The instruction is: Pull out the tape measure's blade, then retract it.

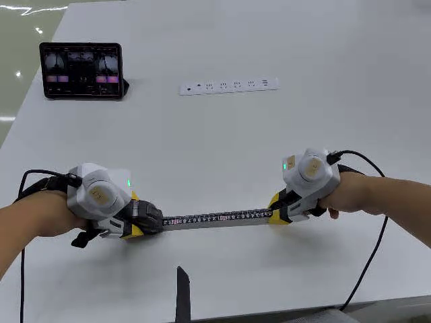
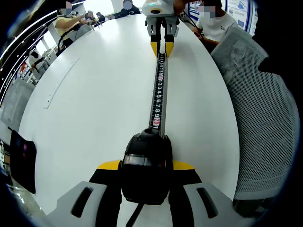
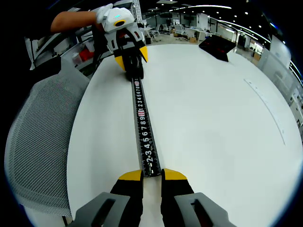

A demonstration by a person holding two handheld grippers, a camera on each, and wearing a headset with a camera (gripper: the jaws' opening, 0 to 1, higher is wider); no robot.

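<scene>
1. White table (image 1: pixel 222 40) fills the workspace, with a dark tablet (image 1: pixel 81 70) propped near its far left corner and a power strip (image 1: pixel 229 85) lying flat further along. Both are well apart from the work.
2. The tape measure lies near the front edge. Its black case (image 2: pixel 146 156) is clamped between the jaws of the left gripper (image 1: pixel 138 215), which are spread wide around its sides.
3. The blade (image 1: pixel 215 218) runs out flat along the table from the case to the right gripper (image 3: pixel 151 176). That gripper's jaws are pinched nearly together on the blade's end.
4. The main risk is that the thin end slips out of the right jaws. The spring would then whip the blade back into the case, and the end could slam the case mouth or flick sideways.
5. The case could also twist in the left jaws if the pull goes off line, because its rounded sides give little flat area to grip.
6. Kinking is possible too. Lifting or turning either gripper would buckle the blade, and a creased blade may jam at the mouth when it goes back.
7. A cable (image 1: pixel 370 249) trails from the right hand, and a mesh chair (image 2: pixel 265 118) stands just off the table edge. Either could snag an arm in mid-travel.
8. The case is the one thing here that holds anything. Judging by the low numbers showing on the blade, most of the blade is coiled inside it.
</scene>
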